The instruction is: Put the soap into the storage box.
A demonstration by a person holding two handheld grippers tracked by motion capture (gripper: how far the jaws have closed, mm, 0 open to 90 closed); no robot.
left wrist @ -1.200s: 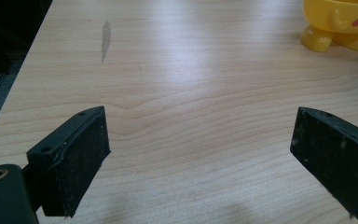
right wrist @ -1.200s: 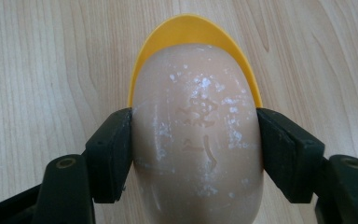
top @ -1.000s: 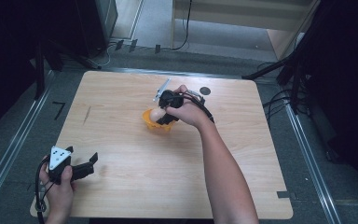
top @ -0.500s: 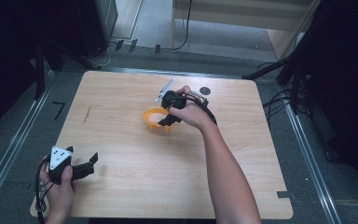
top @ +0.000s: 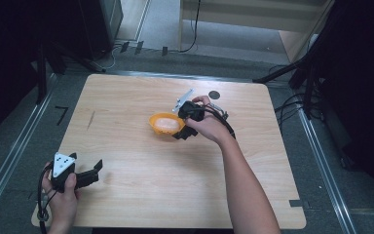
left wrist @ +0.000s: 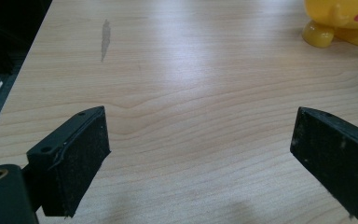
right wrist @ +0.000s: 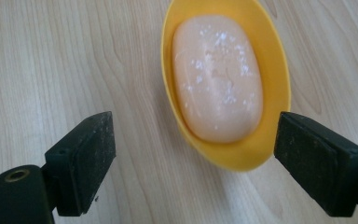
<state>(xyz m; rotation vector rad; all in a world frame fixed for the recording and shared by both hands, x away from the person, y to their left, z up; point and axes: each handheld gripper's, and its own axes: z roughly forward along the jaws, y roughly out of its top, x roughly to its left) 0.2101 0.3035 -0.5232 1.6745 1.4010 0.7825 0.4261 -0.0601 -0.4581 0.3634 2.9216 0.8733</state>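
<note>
Over the middle of the table [top: 126,204] in the high view, the right gripper [top: 184,127] sits just beside the yellow dish [top: 161,124], on the person's side of it, and it looks lined up for a grab at the rim. The left gripper [top: 93,171] waits well apart from the dish, near the table's front left corner, seemingly parked out of the way.

Now the left gripper view: jaws spread wide over bare wood, nothing between them, and a yellow toy figure [left wrist: 342,21] stands far beyond them.

On to the right gripper view: jaws spread wide again, flanking the near end of the dish without touching it, the right one closer. The dish is a glossy oval, and the soap bar [right wrist: 216,77] lying inside it is pale peach, rounded, flecked with white specks.
</note>
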